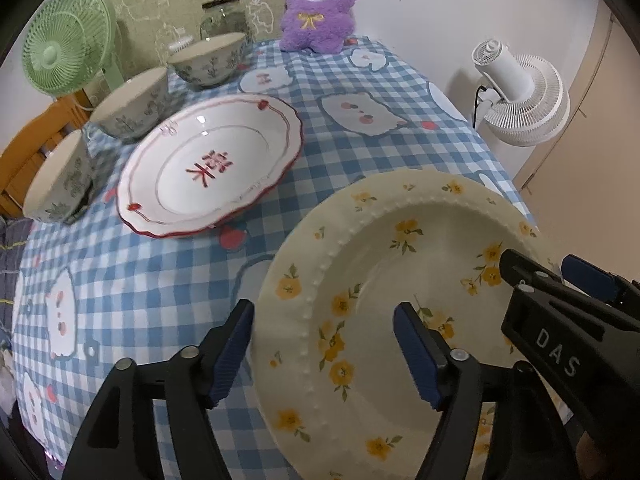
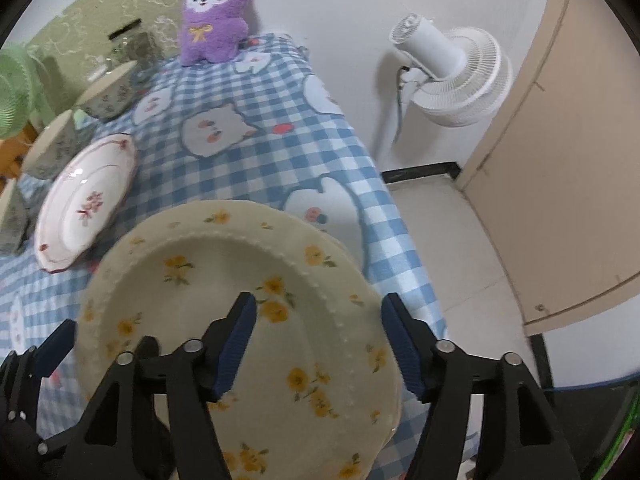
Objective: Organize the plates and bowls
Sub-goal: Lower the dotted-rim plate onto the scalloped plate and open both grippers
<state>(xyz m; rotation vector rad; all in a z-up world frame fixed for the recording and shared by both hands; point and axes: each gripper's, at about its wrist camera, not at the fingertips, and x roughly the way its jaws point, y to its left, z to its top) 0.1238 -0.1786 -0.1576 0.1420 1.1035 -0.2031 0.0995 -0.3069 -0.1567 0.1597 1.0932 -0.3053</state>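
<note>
Tongs both spread wide, straddling opposite rims of yellow-flowered plate (image 1: 404,280): left tongs (image 1: 324,344), right tongs (image 2: 316,340).

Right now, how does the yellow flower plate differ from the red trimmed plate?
The yellow flower plate is cream with a beaded ring and scattered yellow blossoms; the red trimmed plate is white with a scalloped red edge and a red character in its centre. The yellow flower plate sits at the table's near corner with both grippers' jaws open around its rim; the red trimmed plate lies farther back beside the bowls, untouched. Both are round, empty and face up.
</note>
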